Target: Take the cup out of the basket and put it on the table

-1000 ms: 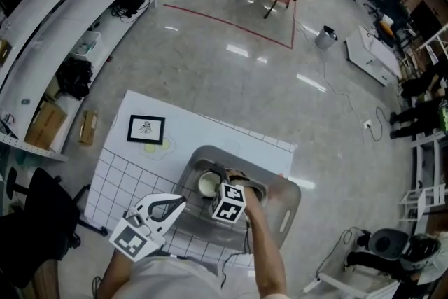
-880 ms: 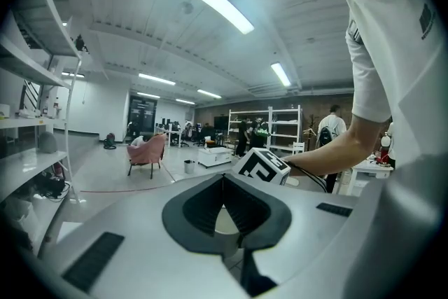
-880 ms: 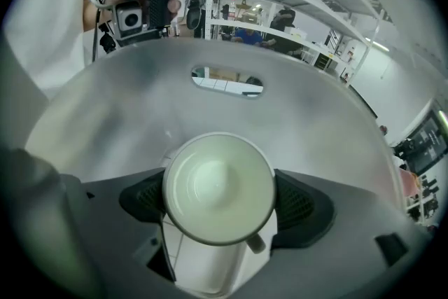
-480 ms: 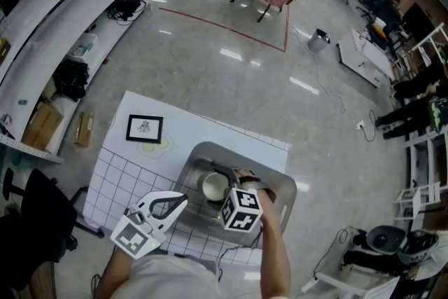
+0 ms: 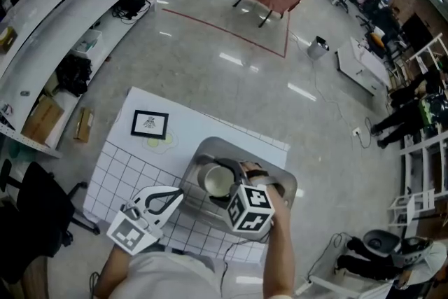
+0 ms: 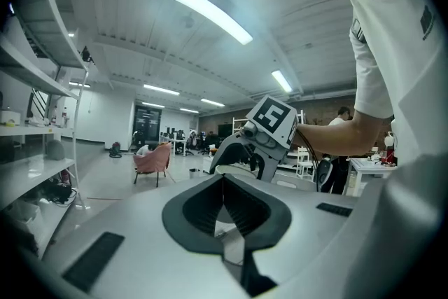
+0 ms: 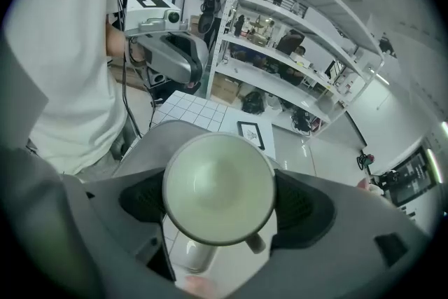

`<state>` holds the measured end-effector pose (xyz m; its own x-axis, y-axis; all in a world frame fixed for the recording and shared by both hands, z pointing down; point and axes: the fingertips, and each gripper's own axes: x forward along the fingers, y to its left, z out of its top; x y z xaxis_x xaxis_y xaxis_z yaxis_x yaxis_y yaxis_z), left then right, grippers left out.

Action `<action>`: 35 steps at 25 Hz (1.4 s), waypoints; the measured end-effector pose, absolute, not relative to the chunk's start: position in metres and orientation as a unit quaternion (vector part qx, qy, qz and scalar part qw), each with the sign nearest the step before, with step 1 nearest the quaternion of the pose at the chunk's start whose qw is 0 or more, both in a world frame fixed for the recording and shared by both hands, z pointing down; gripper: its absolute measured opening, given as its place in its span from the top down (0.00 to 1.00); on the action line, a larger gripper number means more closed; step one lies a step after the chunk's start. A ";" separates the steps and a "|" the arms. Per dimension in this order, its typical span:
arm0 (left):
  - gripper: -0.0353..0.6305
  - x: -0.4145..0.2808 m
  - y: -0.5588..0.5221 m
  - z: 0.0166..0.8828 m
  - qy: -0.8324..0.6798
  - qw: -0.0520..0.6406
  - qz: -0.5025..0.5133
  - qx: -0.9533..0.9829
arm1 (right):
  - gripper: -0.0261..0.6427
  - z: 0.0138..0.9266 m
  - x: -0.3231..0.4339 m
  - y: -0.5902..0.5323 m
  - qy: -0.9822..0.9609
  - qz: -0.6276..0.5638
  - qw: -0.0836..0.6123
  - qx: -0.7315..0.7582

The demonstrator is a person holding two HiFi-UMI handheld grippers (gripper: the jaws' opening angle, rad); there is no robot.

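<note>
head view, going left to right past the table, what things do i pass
black chair → framed picture → cup

cup (image 5: 215, 181): pale, empty, mouth up, over basket | basket (image 5: 218, 143): grey, on gridded white table (image 5: 124, 154)

The cup (image 5: 215, 181), between fingers (image 7: 301, 203) of the right gripper (image 7: 218, 198), is over the basket (image 5: 231, 145) (which stands on the table (image 5: 126, 164)).
</note>
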<state>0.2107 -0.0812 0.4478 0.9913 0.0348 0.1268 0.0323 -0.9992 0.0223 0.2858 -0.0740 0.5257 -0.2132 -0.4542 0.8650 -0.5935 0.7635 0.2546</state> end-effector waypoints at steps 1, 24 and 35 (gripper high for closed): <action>0.93 0.207 -0.082 0.447 0.013 0.009 0.061 0.998 | 0.32 0.523 0.283 -0.074 -0.776 0.063 0.531 0.336; 0.93 0.107 -0.107 0.439 -0.082 0.014 0.040 0.996 | 0.32 0.491 0.176 -0.093 -0.797 0.002 0.544 0.262; 0.93 0.050 -0.123 0.442 -0.153 0.013 0.043 0.987 | 0.32 0.499 0.107 -0.115 -0.819 -0.037 0.539 0.192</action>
<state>0.0497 -0.1232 0.4425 0.9498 -0.3001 0.0881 -0.3024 -0.9531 0.0131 0.1066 -0.1154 0.4994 -0.3457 -0.3550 0.8686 -0.2751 0.9233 0.2679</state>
